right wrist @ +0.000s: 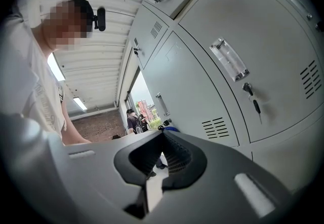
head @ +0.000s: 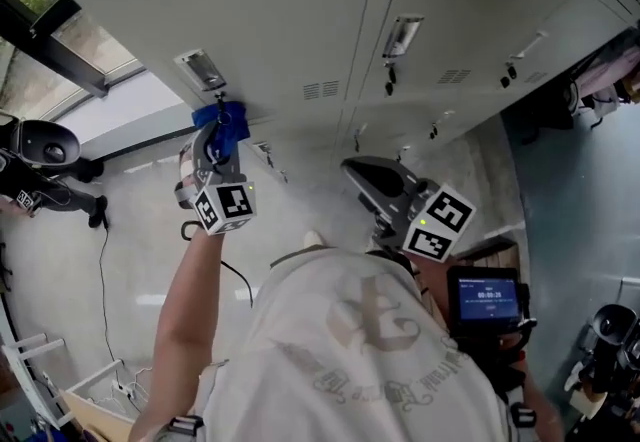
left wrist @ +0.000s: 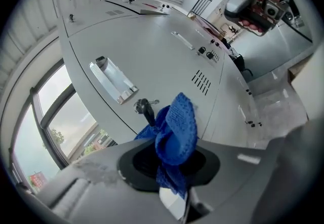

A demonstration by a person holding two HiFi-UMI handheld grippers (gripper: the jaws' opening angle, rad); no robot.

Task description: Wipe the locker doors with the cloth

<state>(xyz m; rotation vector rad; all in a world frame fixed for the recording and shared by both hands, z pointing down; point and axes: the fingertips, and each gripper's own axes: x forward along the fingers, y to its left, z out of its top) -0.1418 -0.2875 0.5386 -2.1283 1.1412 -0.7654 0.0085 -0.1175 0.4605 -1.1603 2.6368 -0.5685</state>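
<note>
A blue knitted cloth (left wrist: 178, 129) is bunched between the jaws of my left gripper (left wrist: 171, 159). In the head view the left gripper (head: 212, 145) holds the cloth (head: 225, 122) up against a grey locker door (head: 270, 20), just below its handle (head: 202, 70). The cloth touches the door beside the key (left wrist: 144, 107) in the lock. My right gripper (head: 368, 173) hangs lower, off the lockers, jaws together with nothing in them. In the right gripper view it (right wrist: 163, 136) points along another locker door (right wrist: 263, 40).
The grey lockers have metal handles (right wrist: 230, 60), keys (right wrist: 251, 97) and vent slots (left wrist: 201, 82). A black device with a lit screen (head: 487, 298) is near the right hand. Black gear (head: 40, 165) stands on the floor at left. Bystanders (right wrist: 132, 119) stand far off.
</note>
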